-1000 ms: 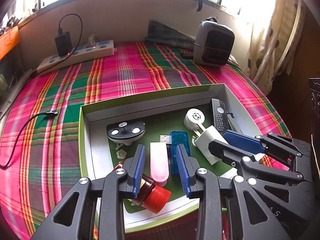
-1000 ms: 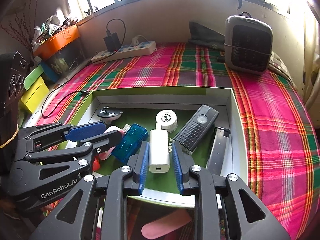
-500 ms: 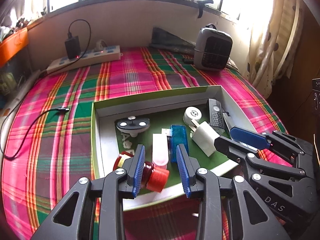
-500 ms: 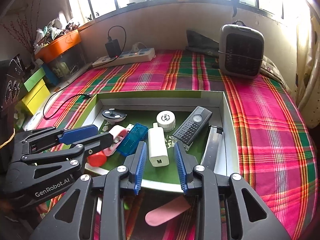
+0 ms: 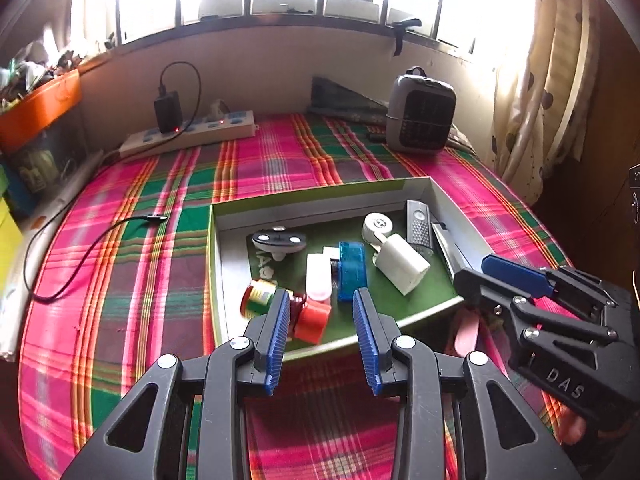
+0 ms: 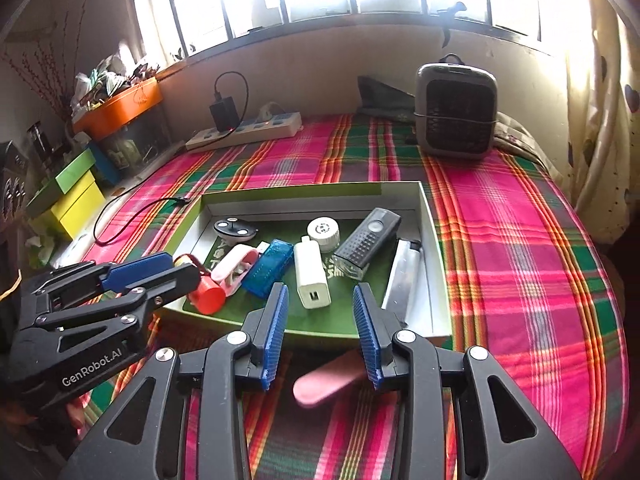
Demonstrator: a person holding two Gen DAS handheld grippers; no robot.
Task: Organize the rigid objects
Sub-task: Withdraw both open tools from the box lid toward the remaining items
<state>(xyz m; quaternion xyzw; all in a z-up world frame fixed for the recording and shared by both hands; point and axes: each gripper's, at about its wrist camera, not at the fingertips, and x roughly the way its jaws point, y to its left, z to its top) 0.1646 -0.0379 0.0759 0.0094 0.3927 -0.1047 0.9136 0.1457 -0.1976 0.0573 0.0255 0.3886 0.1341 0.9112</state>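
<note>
Left wrist view: left gripper point(image 5: 322, 320) jaws partly apart, holding nothing, above near rim of green tray point(image 5: 216, 264). Red bottle point(image 5: 298, 312) just past left pad; white charger point(image 5: 402, 264) and blue case point(image 5: 352, 270) lie in tray. Right gripper point(image 5: 480, 270) crowds tray's right corner. Plaid cloth point(image 5: 120, 280) bare on left.

Right wrist view: right gripper point(image 6: 321, 320) jaws opening, empty; charger point(image 6: 311, 274) beyond pads, untouched. Pink strip point(image 6: 328, 378) lies outside tray, below jaws. Heater point(image 6: 456, 110) far back.

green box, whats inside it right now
Inside the green box: white charger, blue stick, pink case, red-capped jar, black remote, lighter, white cap. Left claw covers the jar's body.
</note>
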